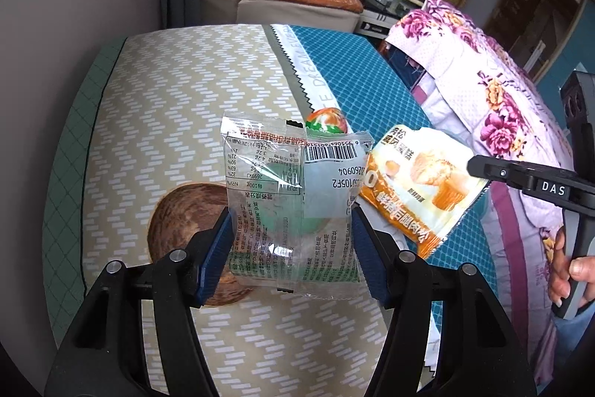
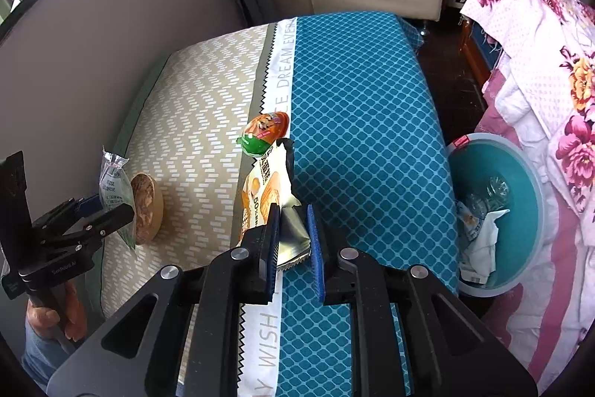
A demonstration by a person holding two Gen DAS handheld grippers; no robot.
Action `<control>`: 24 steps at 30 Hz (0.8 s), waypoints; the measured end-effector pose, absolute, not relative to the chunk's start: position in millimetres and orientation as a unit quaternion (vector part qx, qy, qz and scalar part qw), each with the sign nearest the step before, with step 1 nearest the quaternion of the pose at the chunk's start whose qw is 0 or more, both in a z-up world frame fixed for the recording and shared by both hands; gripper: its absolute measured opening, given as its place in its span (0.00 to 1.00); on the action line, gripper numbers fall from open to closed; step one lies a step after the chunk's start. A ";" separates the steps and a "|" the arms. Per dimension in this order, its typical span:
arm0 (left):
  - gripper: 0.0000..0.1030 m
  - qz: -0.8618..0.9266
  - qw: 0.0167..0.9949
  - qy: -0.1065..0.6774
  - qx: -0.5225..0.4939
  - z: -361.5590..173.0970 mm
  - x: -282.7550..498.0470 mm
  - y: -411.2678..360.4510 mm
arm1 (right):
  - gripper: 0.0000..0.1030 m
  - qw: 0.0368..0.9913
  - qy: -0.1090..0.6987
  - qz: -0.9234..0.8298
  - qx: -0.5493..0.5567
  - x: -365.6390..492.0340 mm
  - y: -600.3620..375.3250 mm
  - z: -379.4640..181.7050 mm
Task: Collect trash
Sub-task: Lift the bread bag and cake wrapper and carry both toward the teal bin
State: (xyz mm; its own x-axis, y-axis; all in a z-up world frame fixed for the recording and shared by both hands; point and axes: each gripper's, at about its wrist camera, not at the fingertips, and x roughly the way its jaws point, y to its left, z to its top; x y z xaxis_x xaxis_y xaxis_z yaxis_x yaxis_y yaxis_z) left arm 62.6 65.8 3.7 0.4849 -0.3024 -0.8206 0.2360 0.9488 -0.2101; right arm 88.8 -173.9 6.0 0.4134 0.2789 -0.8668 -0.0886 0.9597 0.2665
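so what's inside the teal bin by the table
The teal bin already holds crumpled clear plastic and white wrappers. Its bottom under that pile is covered, and the table edge hides its near left side.

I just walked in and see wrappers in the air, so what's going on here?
A person is clearing trash off the table with a handheld gripper in each hand. The left gripper has its jaws on a clear snack wrapper; the right gripper pinches a cake wrapper. A small jelly cup remains on the table. A teal bin with trash waits at the right.
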 end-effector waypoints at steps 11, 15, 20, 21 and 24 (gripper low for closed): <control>0.61 -0.172 0.842 0.511 -0.034 -22.8 60.4 48.3 | 0.40 0.811 0.563 0.136 0.089 88.1 -166.5 -17.6; 0.61 -0.178 0.836 0.518 -0.038 -30.2 58.9 48.7 | 0.57 0.810 0.566 0.130 0.084 94.1 -161.9 -21.4; 0.61 -0.182 0.838 0.511 -0.049 -25.7 57.5 56.6 | 0.74 0.794 0.590 0.127 0.067 108.5 -153.3 -42.5; 0.62 -0.182 0.840 0.508 -0.055 -23.2 58.0 60.4 | 0.75 0.789 0.599 0.122 0.061 112.1 -151.4 -49.1; 0.62 -0.186 0.841 0.504 -0.067 -17.8 58.4 68.0 | 0.75 0.776 0.618 0.113 0.059 120.5 -148.5 -65.5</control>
State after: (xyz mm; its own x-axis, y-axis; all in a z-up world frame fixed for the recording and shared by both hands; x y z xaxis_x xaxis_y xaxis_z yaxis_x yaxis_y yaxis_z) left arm 58.4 68.0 -17.8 0.4234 -0.3805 -0.8222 0.2452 0.9218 -0.3003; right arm 120.5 -148.5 -65.5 0.2099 0.2476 -0.9459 -0.1028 0.9676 0.2305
